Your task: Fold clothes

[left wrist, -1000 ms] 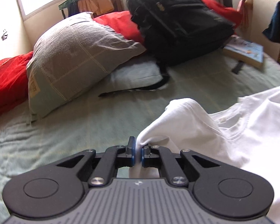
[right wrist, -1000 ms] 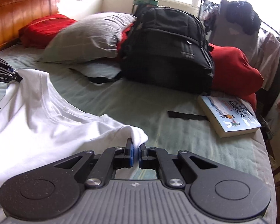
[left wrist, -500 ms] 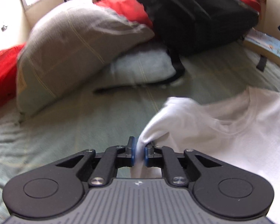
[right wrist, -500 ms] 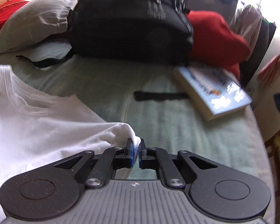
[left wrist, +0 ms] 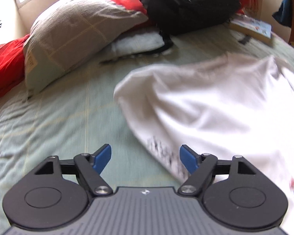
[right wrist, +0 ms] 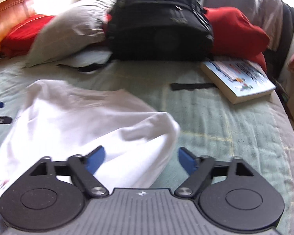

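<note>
Both grippers stand with their jaws spread wide and hold nothing. The left gripper [left wrist: 145, 158] hovers at the edge of the white T-shirt [left wrist: 205, 105], which lies rumpled on the green bedsheet [left wrist: 58, 121]. The right gripper [right wrist: 141, 159] hangs over the shirt's opposite folded edge. Beyond lie a grey pillow [left wrist: 74, 37], a black backpack [right wrist: 158, 25] and a book [right wrist: 237, 78].
</note>
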`<state>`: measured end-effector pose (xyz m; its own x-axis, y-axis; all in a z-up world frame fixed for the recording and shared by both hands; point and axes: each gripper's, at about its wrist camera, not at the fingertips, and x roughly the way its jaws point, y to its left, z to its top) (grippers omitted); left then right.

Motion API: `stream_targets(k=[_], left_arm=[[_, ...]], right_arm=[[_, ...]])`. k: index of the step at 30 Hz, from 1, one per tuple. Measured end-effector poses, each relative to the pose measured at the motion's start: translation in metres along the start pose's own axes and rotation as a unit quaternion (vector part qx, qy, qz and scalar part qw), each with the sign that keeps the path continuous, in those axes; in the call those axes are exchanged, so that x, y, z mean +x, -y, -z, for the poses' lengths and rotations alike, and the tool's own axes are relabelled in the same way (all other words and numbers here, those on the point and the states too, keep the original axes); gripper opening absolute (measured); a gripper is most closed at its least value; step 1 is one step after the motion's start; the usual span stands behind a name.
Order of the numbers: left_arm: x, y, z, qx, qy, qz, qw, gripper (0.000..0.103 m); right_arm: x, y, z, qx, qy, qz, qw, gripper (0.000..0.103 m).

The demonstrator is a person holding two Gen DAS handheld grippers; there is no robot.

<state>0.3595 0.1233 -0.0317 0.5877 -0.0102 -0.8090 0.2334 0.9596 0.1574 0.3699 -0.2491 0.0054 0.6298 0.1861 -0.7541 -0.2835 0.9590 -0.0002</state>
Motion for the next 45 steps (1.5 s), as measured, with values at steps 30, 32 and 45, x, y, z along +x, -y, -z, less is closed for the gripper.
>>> stream_targets(k=[30,32,45], left_arm=[[-0.153,0.019,0.222,-0.038,0.018,-0.082,0.9957,0.093],[-0.155,0.018,0.223,-0.042,0.025,-0.077,0.9958,0.094],[-0.129,0.032,0.194,-0.044,0.033,-0.036,0.9978,0.094]], right_arm=[[-0.027,-0.333,0.087,-0.325,-0.036,0.046,0.944,0.103],[-0.021,-0.328,0.084,-0.323,-0.036,0.072,0.943,0.103],[-0.023,-0.234,0.050,-0.234,-0.033,0.110,0.965,0.103]])
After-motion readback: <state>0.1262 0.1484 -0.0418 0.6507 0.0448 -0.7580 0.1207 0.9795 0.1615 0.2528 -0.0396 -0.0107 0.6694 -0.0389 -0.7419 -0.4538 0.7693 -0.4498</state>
